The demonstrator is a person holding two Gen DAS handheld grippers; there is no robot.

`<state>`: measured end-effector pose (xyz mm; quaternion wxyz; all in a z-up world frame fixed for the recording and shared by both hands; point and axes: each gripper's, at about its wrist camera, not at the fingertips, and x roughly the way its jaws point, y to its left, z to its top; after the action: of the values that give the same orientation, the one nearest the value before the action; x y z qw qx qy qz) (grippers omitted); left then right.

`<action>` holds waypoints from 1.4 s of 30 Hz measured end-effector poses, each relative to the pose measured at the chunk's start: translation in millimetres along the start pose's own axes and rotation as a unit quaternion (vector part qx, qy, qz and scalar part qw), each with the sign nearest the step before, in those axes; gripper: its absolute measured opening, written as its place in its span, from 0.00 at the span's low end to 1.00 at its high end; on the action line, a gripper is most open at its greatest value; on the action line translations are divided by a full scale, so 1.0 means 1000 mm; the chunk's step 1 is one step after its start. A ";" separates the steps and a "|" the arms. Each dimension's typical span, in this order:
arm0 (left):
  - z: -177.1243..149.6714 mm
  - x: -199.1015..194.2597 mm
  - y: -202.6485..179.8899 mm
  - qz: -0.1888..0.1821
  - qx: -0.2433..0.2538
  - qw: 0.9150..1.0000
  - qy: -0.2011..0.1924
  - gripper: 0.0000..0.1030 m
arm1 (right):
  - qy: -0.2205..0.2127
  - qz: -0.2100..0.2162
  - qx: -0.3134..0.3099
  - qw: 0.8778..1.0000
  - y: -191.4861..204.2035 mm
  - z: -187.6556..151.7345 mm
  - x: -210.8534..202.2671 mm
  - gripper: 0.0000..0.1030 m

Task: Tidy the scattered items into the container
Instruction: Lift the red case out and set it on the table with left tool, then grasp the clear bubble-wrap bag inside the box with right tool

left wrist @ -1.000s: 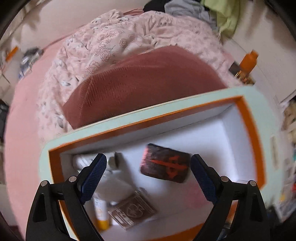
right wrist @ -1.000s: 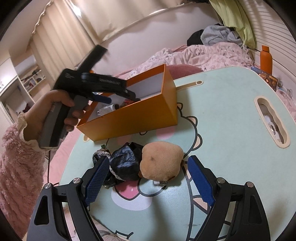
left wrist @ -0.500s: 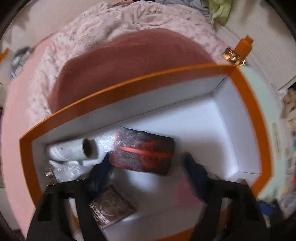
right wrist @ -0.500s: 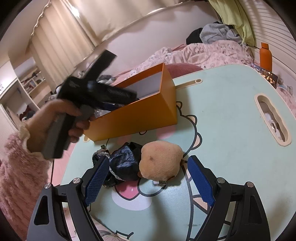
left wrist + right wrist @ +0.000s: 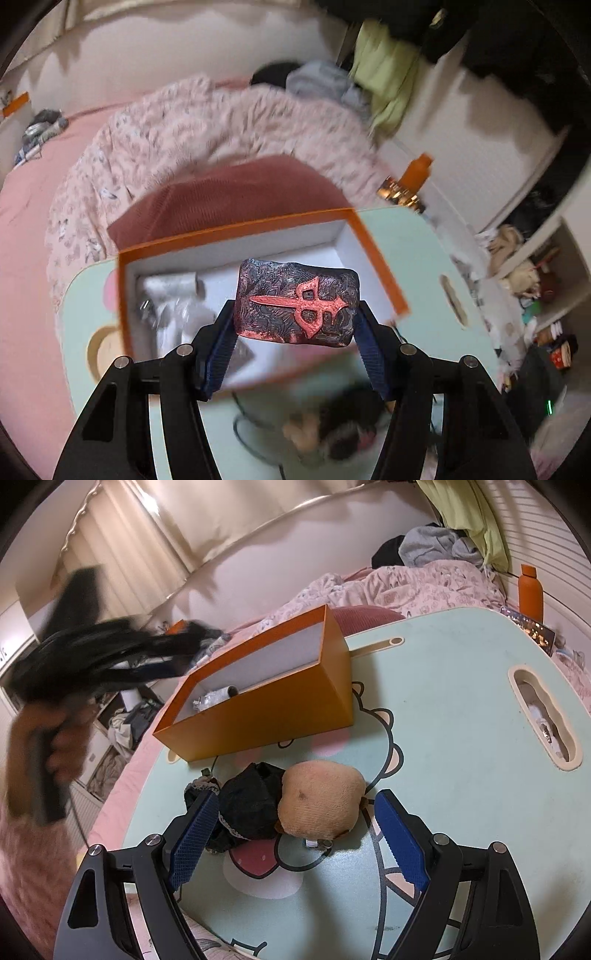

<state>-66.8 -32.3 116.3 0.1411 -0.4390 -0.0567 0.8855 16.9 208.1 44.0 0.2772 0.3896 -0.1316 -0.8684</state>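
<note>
- The orange box (image 5: pixel 258 709) stands on the pale green table (image 5: pixel 443 709), toward the table's far left edge beside the bed; it already holds a white roll (image 5: pixel 225 692), some clear wrapping (image 5: pixel 173 306) and what looks like a flat patterned packet (image 5: pixel 240 356), though blur hides the detail
- The left tongs (image 5: pixel 295 325) grip a dark block with a red dagger-like mark (image 5: pixel 297 306), both blue pads pressed on its ends; the block hangs in the air above the open box, not lying in it, so whether it is going in or coming out I cannot tell from this moment alone
- The right tongs (image 5: pixel 295 842) stand open and empty, low over the near edge of the table; between their pads, but untouched, lie a tan plush toy (image 5: pixel 319 801) and a black lacy bundle (image 5: pixel 247 805), the two touching each other
- Judgement: the job is partly done; a few things are in the box, while the plush toy, the black bundle and the held block are left to put away
- The orange bottle (image 5: pixel 530 589) stands at the table's far right corner; whether it counts as clutter is unclear
</note>
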 end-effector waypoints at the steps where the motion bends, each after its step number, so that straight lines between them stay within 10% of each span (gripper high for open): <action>1: -0.012 -0.006 -0.001 0.003 0.000 1.000 -0.005 0.60 | 0.001 0.000 0.000 1.000 0.000 0.000 0.000 0.84; 13: -0.115 0.034 0.018 0.059 -0.051 0.996 0.040 0.60 | 0.006 -0.003 -0.003 1.000 0.001 0.000 0.002 0.85; 27: -0.140 0.031 -0.005 0.127 -0.012 0.991 -0.033 0.69 | -0.006 -0.004 -0.014 1.000 0.007 0.007 -0.002 0.85; 32: -0.147 0.016 -0.010 0.183 -0.012 0.980 -0.083 0.70 | -0.012 0.076 0.016 0.997 0.031 0.052 -0.003 0.85; 39: -0.148 0.020 -0.010 0.187 -0.004 0.979 -0.075 0.76 | 0.085 0.020 -0.090 0.992 0.118 0.130 0.075 0.83; 42: -0.151 0.016 -0.011 0.186 -0.008 0.979 -0.088 0.76 | 0.162 -0.030 -0.137 0.977 0.137 0.133 0.135 0.65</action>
<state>46.2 -21.0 15.0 -0.0354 -0.3633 0.0067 0.9310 -104.3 20.0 111.6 0.3190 0.4876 0.0469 -0.8114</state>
